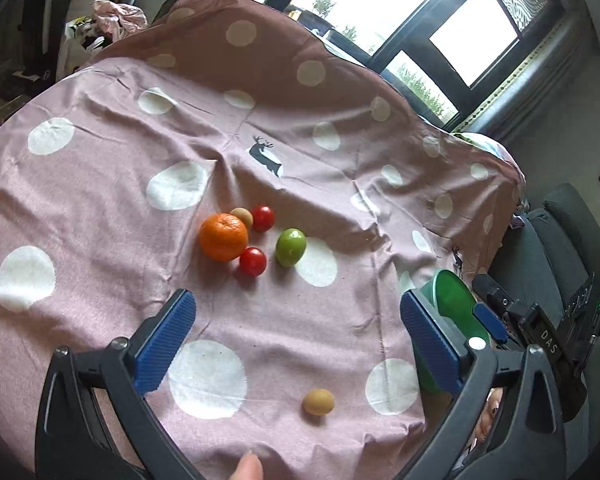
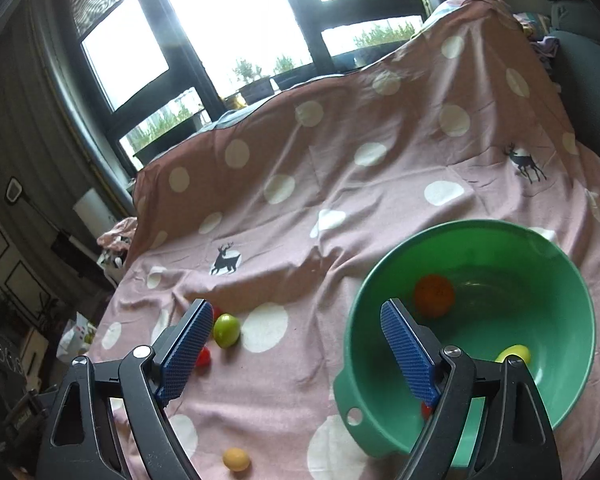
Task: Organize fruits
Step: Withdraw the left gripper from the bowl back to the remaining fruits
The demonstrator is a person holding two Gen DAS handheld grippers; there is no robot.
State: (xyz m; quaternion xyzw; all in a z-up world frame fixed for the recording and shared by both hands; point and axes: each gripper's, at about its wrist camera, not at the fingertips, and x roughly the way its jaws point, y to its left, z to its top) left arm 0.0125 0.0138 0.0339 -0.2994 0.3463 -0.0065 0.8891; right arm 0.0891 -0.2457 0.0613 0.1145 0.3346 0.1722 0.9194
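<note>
On the pink dotted cloth lies a cluster of fruit: a mandarin [image 1: 223, 237], two red tomatoes [image 1: 263, 218] [image 1: 253, 261], a green lime [image 1: 291, 247] and a small tan fruit [image 1: 242, 216]. Another tan fruit [image 1: 318, 401] lies alone, closer in. My left gripper [image 1: 296, 304] hangs open over the cloth just short of the cluster, holding nothing. My right gripper [image 2: 296, 312] is open and empty, its right finger over the green bowl [image 2: 480, 224]. In the bowl are an orange fruit [image 2: 434, 295], a yellow-green fruit [image 2: 516, 354] and something red, partly hidden. The lime [image 2: 227, 330] shows beside its left finger.
The cloth [image 1: 100, 208] rises at the back over something bulky below the windows. The bowl [image 1: 454, 300] stands at the cloth's right edge, with a dark chair [image 1: 560, 240] beyond it. Bags and clutter [image 1: 88, 36] lie at the far left. A fingertip [image 1: 250, 468] shows at the bottom.
</note>
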